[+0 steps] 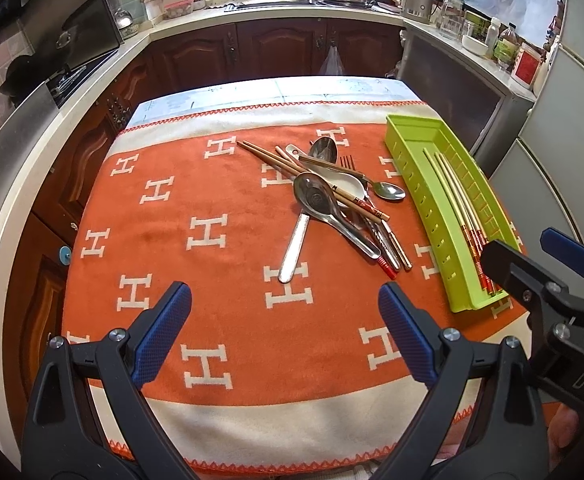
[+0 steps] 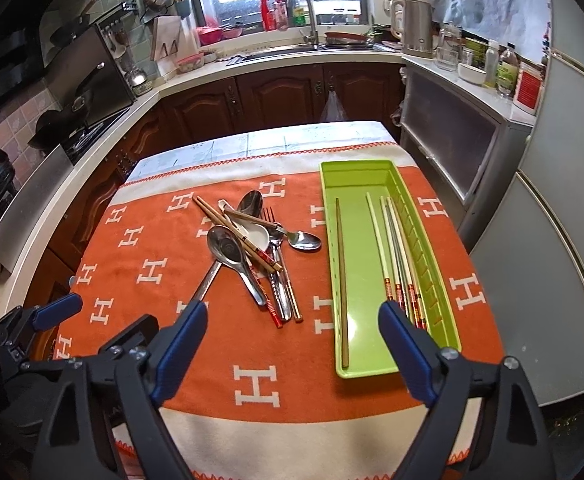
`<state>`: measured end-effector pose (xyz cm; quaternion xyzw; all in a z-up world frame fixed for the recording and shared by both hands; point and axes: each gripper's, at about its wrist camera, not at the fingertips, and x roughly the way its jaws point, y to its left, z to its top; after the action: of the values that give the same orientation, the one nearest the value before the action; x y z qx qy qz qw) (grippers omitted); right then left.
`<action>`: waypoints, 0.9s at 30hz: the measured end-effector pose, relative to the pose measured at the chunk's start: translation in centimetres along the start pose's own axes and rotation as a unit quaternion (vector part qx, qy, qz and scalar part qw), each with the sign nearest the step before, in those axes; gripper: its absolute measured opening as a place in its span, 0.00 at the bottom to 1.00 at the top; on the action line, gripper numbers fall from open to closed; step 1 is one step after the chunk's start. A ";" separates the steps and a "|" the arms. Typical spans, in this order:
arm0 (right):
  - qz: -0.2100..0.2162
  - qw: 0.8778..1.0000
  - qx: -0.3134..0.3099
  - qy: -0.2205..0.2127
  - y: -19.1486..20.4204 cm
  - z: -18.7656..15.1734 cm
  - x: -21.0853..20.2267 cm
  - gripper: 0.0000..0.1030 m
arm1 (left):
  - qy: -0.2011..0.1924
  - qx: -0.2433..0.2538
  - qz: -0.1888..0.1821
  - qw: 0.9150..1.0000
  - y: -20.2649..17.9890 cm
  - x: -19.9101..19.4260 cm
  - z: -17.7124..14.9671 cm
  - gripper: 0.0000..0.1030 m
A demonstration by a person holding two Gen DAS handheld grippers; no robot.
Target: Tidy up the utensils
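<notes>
A pile of utensils [image 1: 332, 196] lies on the orange cloth: metal spoons, a white ceramic spoon, a fork and several chopsticks; it also shows in the right wrist view [image 2: 256, 248]. A green tray [image 2: 372, 280] to its right holds one brown chopstick [image 2: 342, 280] and several pale chopsticks [image 2: 398, 264]; the tray also shows in the left wrist view [image 1: 444, 208]. My left gripper [image 1: 284, 332] is open and empty, near the table's front. My right gripper [image 2: 292, 344] is open and empty, above the tray's near end and the cloth.
The table with the orange cloth [image 1: 196, 240] stands in a kitchen. Counters with a sink [image 2: 284, 50], a kettle [image 2: 412, 28] and bottles run behind and to the right. A fridge [image 2: 564, 240] stands at the right. The right gripper shows in the left wrist view [image 1: 544, 276].
</notes>
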<state>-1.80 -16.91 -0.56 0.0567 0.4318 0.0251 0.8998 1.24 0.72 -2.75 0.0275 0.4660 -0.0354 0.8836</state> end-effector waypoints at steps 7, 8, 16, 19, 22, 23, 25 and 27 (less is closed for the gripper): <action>0.028 0.999 -0.016 0.022 0.3 1.7 1.2 0.77 | -0.002 -0.005 -0.013 1.000 0.2 0.8 1.4 0.86; 0.031 0.999 -0.021 0.024 0.4 2.0 1.4 0.74 | -0.001 -0.003 -0.016 1.000 0.2 1.0 1.6 0.86; 0.061 0.995 -0.055 0.056 0.9 5.6 3.8 0.62 | 0.042 -0.028 -0.045 0.998 2.1 3.7 5.0 0.78; 0.065 0.994 -0.057 0.063 0.8 7.1 5.0 0.62 | 0.030 -0.025 -0.025 0.999 2.9 4.4 6.4 0.78; 0.078 0.992 -0.054 0.078 0.8 8.4 6.5 0.62 | 0.027 -0.021 -0.009 0.999 3.8 5.4 7.6 0.78; 0.080 0.992 -0.056 0.081 1.0 8.7 6.8 0.62 | 0.031 -0.024 -0.010 0.999 4.2 5.8 7.9 0.78; 0.079 0.991 -0.057 0.091 1.3 9.4 8.1 0.62 | 0.041 -0.032 -0.007 0.999 5.1 6.9 8.6 0.78; 0.091 0.989 -0.066 0.099 1.9 9.8 9.0 0.61 | 0.044 -0.034 -0.001 0.998 5.8 7.9 9.0 0.75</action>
<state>11.45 -14.92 -1.22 0.0340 0.5088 0.1409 0.8486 13.60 5.45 -4.12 -0.0016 0.5050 -0.0189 0.8629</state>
